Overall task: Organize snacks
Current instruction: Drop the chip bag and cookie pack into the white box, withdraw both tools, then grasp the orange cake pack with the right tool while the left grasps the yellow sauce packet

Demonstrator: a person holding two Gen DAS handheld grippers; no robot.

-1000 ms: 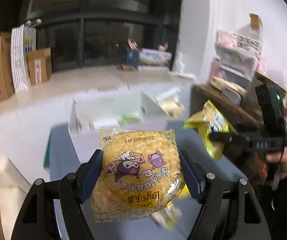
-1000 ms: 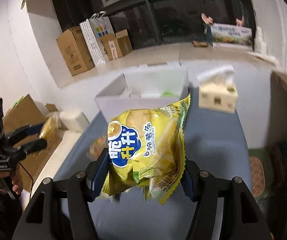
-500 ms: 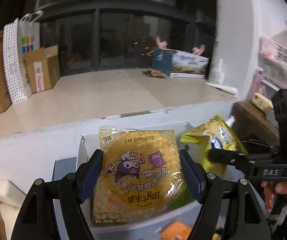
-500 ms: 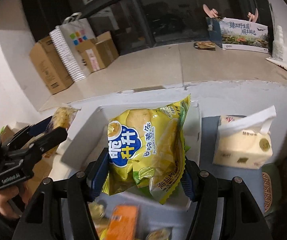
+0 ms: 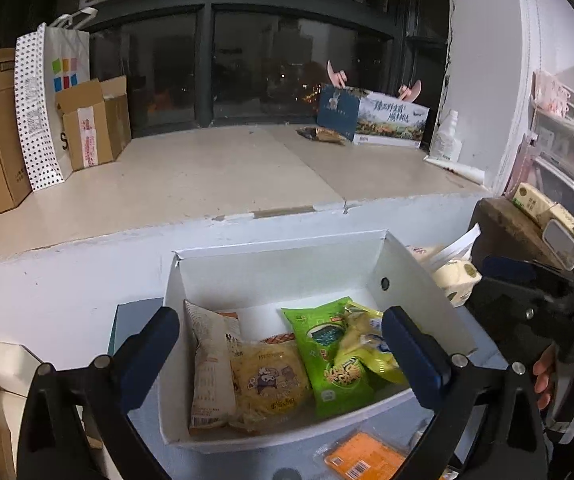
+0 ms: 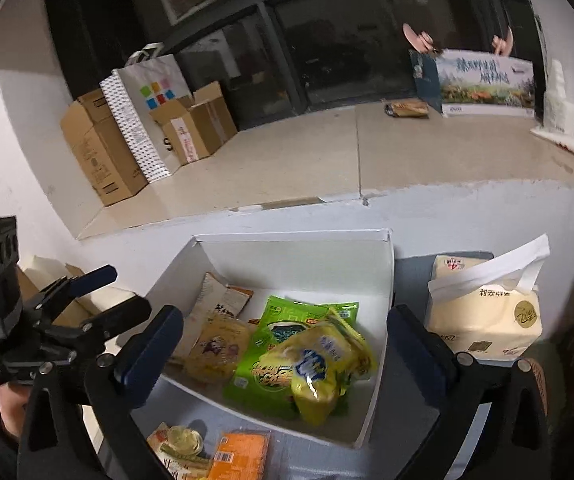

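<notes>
While both grippers hovered spread and empty, left gripper and right gripper faced the white box holding the yellow chip bag and waffle pack. Drop step looked done; next, probably fetch the near orange packet.

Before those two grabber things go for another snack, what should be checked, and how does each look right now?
1. Left gripper empty, jaws apart: ok.
2. Right gripper empty, jaws apart: ok.
3. Round yellow cake packet down inside the white box: ok.
4. Yellow chip bag inside the box, lying on the green bag: ok.
5. Snacks left outside: orange packet on the table in front of the box: not ok.
6. Room for more in the box: cannot tell.
</notes>
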